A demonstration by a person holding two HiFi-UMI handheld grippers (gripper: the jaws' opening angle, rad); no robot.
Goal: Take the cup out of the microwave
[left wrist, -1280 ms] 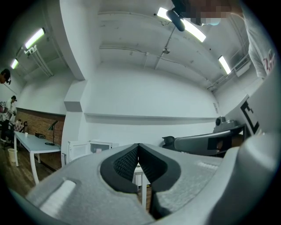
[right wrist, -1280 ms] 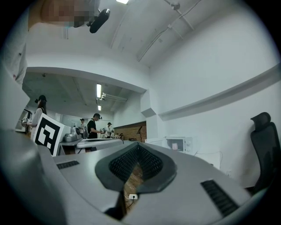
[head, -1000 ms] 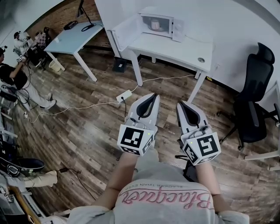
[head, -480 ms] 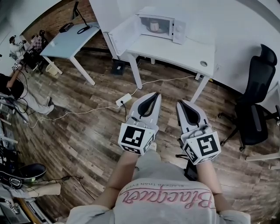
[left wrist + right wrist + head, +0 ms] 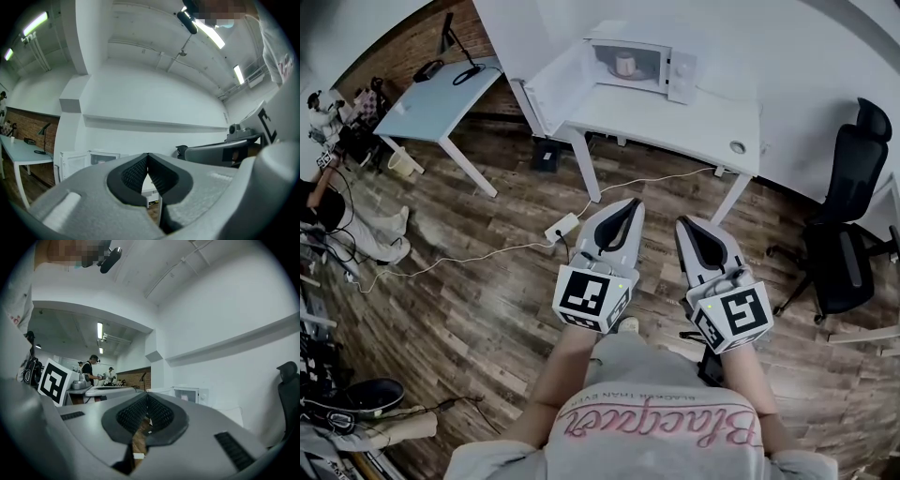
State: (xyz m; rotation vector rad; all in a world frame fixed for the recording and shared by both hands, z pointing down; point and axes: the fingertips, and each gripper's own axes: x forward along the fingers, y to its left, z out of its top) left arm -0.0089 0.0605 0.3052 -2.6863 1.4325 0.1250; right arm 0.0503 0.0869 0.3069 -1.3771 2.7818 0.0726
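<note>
A white microwave (image 5: 661,64) stands on a white table (image 5: 675,117) at the top of the head view, its door (image 5: 551,84) swung open to the left. A pale cup (image 5: 625,64) sits inside it. My left gripper (image 5: 629,204) and right gripper (image 5: 683,223) are held side by side over the floor, well short of the table, both pointing towards it. Both are shut with nothing between the pads. In the left gripper view the microwave (image 5: 104,158) shows small, left of the shut gripper (image 5: 148,156). The right gripper view has the microwave (image 5: 187,393) right of its gripper (image 5: 147,397).
A black office chair (image 5: 848,216) stands right of the table. A power strip (image 5: 562,226) and its cables lie on the wooden floor in front of the table. A pale blue desk (image 5: 436,94) with a lamp is at the far left, with people (image 5: 337,197) beside it.
The person has walked towards the table: the microwave and table look nearer and the floor has slid down the head view. Both grippers keep the same pose, shut.
</note>
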